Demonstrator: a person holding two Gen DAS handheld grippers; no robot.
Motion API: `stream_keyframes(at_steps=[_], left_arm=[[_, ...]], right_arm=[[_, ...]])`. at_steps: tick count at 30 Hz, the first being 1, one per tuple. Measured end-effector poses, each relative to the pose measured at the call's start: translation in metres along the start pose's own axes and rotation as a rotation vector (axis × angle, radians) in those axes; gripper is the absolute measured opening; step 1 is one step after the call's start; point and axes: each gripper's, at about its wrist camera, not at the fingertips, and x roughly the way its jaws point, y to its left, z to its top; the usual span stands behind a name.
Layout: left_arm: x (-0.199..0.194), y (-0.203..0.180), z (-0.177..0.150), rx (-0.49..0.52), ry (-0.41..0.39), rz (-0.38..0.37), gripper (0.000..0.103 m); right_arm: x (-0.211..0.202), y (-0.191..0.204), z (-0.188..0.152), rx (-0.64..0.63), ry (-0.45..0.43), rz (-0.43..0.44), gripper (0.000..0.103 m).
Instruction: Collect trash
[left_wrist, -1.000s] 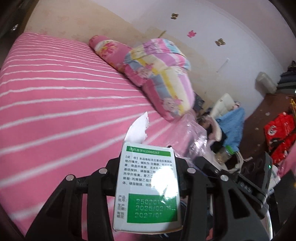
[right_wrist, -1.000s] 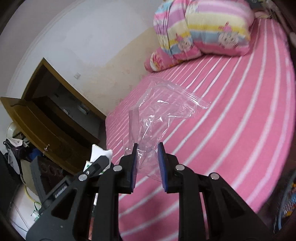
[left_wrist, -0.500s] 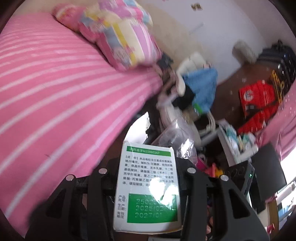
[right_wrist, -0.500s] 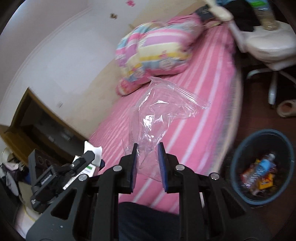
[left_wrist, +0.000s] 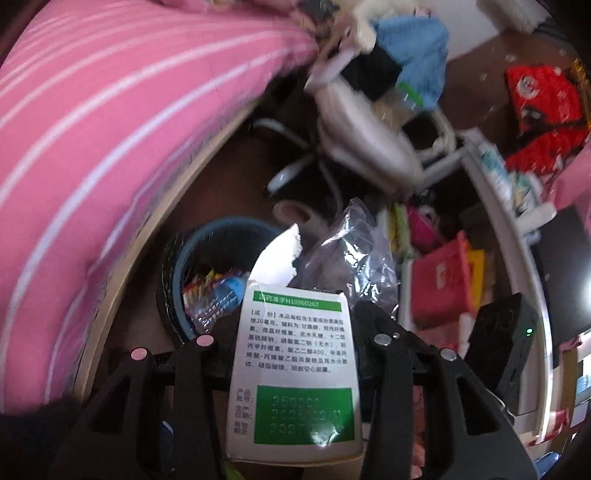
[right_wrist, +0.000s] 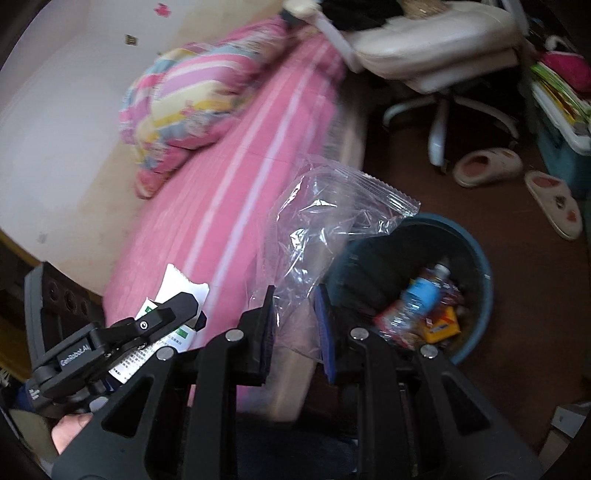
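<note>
a white and green medicine box (left_wrist: 295, 373) with a torn flap is clamped between the fingers of the left gripper (left_wrist: 295, 343), and a crumpled clear plastic bag (right_wrist: 325, 229) is pinched between the narrow blue pads of the right gripper (right_wrist: 294, 325). both pieces of trash are held in the air near the blue waste bin (right_wrist: 476, 258), the bag hanging over its near rim and the box just beside it over the edge of the bed. the pick-up part is judged done for these two items; the drop into the bin is not yet made, so the release is what is left. a bottle and coloured wrappers (right_wrist: 424, 306) are already seen lying in the bin. the bin stands on a dark brown floor (right_wrist: 517, 332) right against the bed, which is covered by a pink sheet with white stripes (left_wrist: 92, 129); a folded patterned quilt (right_wrist: 184, 99) lies at its far end against a pale wall. further out, a white swivel chair (right_wrist: 443, 62) piled with clothes, a pair of slippers (right_wrist: 517, 181) and cluttered shelves (left_wrist: 498, 206) are seen. much of both views is blurred.
</note>
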Motion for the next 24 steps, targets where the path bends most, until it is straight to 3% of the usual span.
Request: stream_keyframes(at_steps=[6,9,10,11,12,19,24], left_arm=[[0.062,0.011,0.010,0.046,0.116,0.031,0.042],[0.085,0.015,0.014,0.053,0.160,0.035,0.048],[0.092,0.017,0.015,0.061,0.168,0.055,0.063],[0.096,0.017,0.016,0.063,0.169,0.076,0.085],[0.098,0.019,0.017,0.061,0.161,0.097,0.090],[0.088,0.020,0.020,0.045,0.124,0.059,0.090],[0.052,0.015,0.021,0.051,0.056,0.035,0.090]], right_arm=[[0.033,-0.036,-0.006,0.033,0.063,-0.077,0.023],[0.045,-0.046,-0.007,0.029,0.067,-0.126,0.029],[0.046,-0.048,-0.008,0.032,0.066,-0.138,0.051],[0.045,-0.052,-0.008,0.039,0.045,-0.166,0.074],[0.045,-0.053,-0.009,0.042,0.033,-0.178,0.079],[0.026,-0.053,-0.019,0.048,0.008,-0.189,0.084],[0.005,-0.022,-0.019,-0.016,-0.027,-0.140,0.085]])
